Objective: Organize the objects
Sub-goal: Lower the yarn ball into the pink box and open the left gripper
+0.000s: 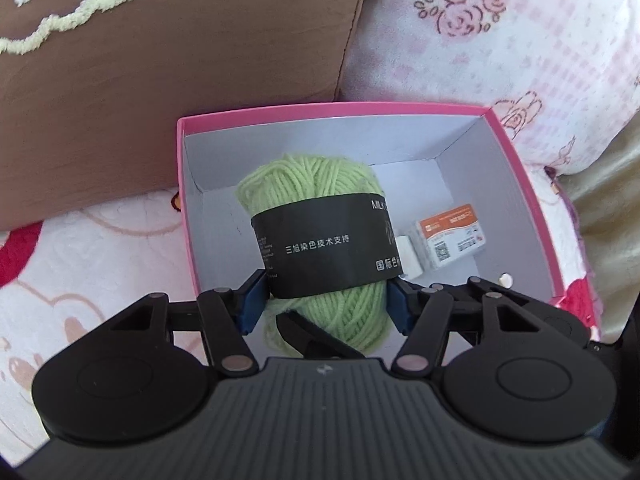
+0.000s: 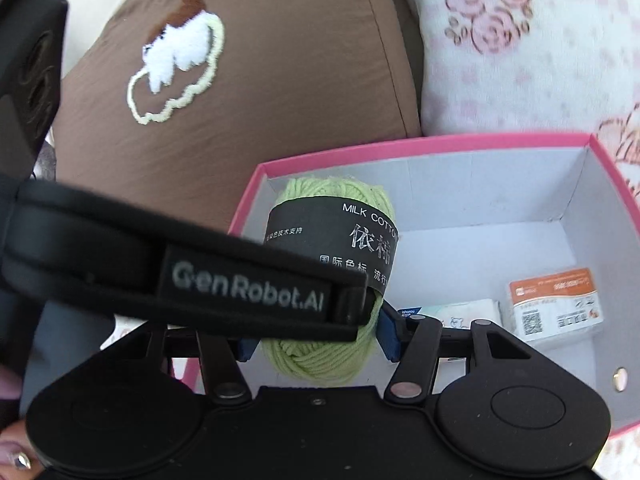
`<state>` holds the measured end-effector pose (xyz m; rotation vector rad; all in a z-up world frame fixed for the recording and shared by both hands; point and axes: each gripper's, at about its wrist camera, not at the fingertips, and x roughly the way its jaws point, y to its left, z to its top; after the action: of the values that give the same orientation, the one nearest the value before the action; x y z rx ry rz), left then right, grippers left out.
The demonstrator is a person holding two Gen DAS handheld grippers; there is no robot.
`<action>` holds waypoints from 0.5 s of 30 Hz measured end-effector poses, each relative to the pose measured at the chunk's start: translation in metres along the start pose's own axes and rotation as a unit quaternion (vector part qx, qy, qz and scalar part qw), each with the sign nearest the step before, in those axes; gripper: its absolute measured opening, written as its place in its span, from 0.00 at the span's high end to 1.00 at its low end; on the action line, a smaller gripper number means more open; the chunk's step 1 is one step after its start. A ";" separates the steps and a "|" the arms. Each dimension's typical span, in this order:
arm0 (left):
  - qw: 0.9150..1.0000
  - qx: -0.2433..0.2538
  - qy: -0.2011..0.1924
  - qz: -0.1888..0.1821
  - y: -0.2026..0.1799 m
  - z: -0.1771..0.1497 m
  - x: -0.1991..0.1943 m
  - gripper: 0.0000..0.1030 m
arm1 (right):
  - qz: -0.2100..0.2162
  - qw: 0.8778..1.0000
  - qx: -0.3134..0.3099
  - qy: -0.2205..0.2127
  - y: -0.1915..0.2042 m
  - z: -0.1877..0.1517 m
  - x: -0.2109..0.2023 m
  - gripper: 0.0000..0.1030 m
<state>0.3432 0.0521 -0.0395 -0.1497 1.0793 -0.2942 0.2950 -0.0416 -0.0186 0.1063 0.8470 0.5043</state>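
Observation:
A light green yarn ball (image 1: 316, 184) with a black paper band sits over the open pink box (image 1: 332, 111) with a white inside. My left gripper (image 1: 326, 300) is shut on the yarn ball, its blue pads pressing both sides, holding it inside the box's left half. In the right wrist view the same yarn ball (image 2: 320, 354) shows between the blue pads of my right gripper (image 2: 316, 340), with the left gripper's black body (image 2: 240, 288) crossing in front. Whether the right pads touch the yarn is hidden.
An orange-and-white small packet (image 1: 452, 240) and a white tissue pack (image 2: 468, 310) lie on the box floor at the right. A brown embroidered cushion (image 1: 160, 80) stands behind the box on the left, a pink floral pillow (image 1: 500, 40) on the right. The box rests on a patterned blanket (image 1: 80, 264).

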 end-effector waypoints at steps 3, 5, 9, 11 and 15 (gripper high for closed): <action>1.000 -0.001 0.007 0.010 -0.001 0.002 0.007 0.43 | 0.004 1.000 -0.015 0.003 -0.004 -0.002 0.010 0.41; 1.000 -0.009 0.013 0.013 0.000 0.004 0.013 0.43 | 0.004 1.000 -0.025 0.008 -0.006 -0.003 0.015 0.41; 0.999 0.010 0.013 0.032 -0.012 0.003 0.018 0.42 | -0.002 0.999 -0.046 0.014 -0.009 -0.005 0.017 0.41; 0.999 0.010 0.016 0.036 -0.011 0.003 0.021 0.42 | -0.001 0.999 -0.047 0.019 -0.011 -0.005 0.020 0.41; 0.999 0.009 0.017 0.044 -0.012 0.004 0.023 0.42 | 0.009 0.999 -0.037 0.022 -0.017 -0.004 0.024 0.41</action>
<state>0.3551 0.0335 -0.0535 -0.0810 1.1137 -0.2284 0.3116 -0.0461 -0.0425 0.0352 0.8709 0.5563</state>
